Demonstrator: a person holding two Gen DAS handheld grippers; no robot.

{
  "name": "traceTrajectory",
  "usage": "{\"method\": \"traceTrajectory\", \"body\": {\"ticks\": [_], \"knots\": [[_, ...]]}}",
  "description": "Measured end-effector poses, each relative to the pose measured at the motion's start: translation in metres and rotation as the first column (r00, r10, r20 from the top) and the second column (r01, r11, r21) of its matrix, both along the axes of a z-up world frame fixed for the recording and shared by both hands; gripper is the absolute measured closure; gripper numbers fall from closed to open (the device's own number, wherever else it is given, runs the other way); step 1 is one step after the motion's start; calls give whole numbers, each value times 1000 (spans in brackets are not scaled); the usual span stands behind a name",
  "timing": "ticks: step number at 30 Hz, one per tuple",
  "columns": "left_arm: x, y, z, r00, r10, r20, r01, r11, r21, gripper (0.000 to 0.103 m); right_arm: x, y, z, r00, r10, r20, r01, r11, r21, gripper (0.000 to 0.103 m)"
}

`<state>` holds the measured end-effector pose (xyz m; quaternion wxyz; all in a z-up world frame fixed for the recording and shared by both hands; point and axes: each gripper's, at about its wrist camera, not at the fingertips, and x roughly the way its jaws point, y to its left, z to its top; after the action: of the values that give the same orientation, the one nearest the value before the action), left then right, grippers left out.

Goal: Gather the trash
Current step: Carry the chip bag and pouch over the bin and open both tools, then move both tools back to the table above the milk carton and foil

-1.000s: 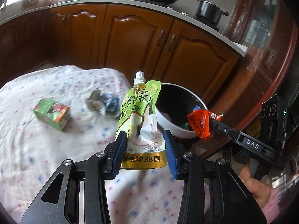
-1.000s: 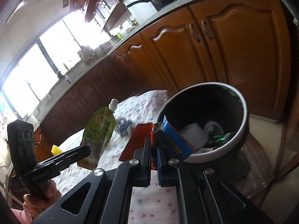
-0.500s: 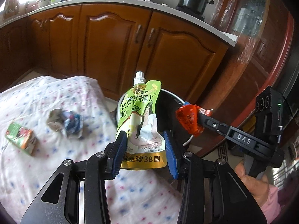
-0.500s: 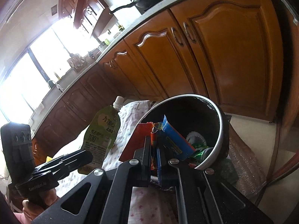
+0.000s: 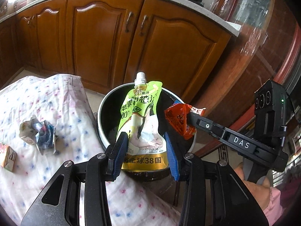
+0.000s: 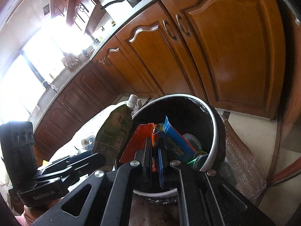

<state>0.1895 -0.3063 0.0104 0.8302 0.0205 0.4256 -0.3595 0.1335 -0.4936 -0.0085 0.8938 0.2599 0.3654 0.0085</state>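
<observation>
Currently left gripper is clamped on the lower part of a green juice pouch, upright, spout up, over the trash bin. Right gripper is pinched tight on an orange snack wrapper, held above the bin's open mouth. Crumpled paper and a small carton lie on the floral cloth beside the bin.

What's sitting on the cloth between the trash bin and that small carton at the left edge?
In the left wrist view, only a crumpled wad of paper lies on the flowered cloth between the bin and the carton.
</observation>
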Motion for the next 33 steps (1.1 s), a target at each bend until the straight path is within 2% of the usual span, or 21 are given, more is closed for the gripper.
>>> {"method": "traceTrajectory", "body": {"ticks": [10, 13, 15, 17, 22, 26, 33], "knots": [[8, -16, 1, 1000, -7, -1, 8, 1000, 13, 63, 9, -5, -4, 1000, -6, -14, 6, 1000, 1, 93], [10, -19, 0, 1000, -11, -7, 11, 1000, 14, 61, 8, -9, -4, 1000, -15, -12, 15, 1000, 12, 82], [12, -21, 1, 1000, -9, -12, 9, 1000, 14, 60, 7, -11, -4, 1000, -22, -9, 23, 1000, 19, 70], [13, -20, 1, 1000, -2, -15, 2, 1000, 8, 53, 4, -12, -4, 1000, -27, -5, 27, 999, 23, 66], [13, -10, 0, 999, 13, -33, -13, 1000, -15, 48, -3, -11, -5, 999, -37, -4, 37, 999, 32, 63], [10, 5, 0, 998, 37, -44, -38, 999, -34, 44, -10, -8, -2, 999, -40, 14, 39, 998, 42, 53], [2, 38, 0, 995, 81, -63, -87, 991, -99, 42, -28, 1, 10, 996, -55, 74, 52, 998, 47, 52]]}}
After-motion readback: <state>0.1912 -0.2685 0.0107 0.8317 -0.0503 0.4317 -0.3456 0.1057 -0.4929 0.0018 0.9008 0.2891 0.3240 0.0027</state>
